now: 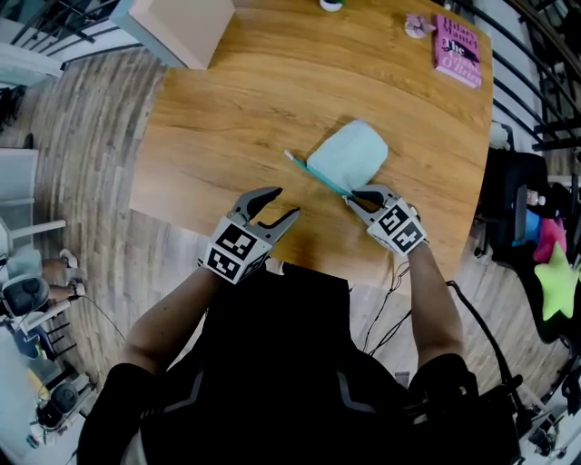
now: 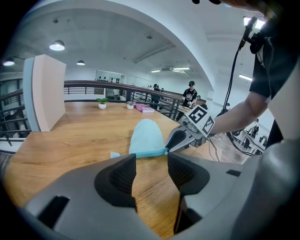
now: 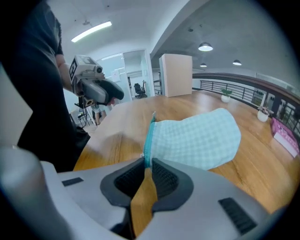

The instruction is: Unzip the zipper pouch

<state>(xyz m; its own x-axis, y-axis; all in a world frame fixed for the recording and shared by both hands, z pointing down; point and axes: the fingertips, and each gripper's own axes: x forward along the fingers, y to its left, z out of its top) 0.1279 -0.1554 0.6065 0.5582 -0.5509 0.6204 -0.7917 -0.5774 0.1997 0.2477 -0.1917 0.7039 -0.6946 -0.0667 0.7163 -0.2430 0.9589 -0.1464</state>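
grey right gripper (image 1: 352, 201) angles down, jaws nearly together, pinching the teal zip end of the pale mint quilted zipper pouch (image 1: 349, 154) on the wooden counter (image 1: 236, 100); grey left gripper (image 1: 285, 204) hovers near it, jaws wide, empty.

The pouch (image 1: 349, 154) was light blue-green w/ tiny checks all over. Its zipper (image 1: 318, 174) was a darker teal strip. The table (image 1: 236, 118) was warm brown wood w/ wavy grain lines. The left gripper (image 1: 286, 203) & right gripper (image 1: 352, 200) were grey w/ black pads (image 2: 123, 176). Their cubes had black & white squares. The book (image 1: 457, 50) was pink. The box (image 1: 182, 27) was pale cream. The person's shirt (image 1: 272, 363) was black. A star shape (image 1: 556, 291) was bright green.
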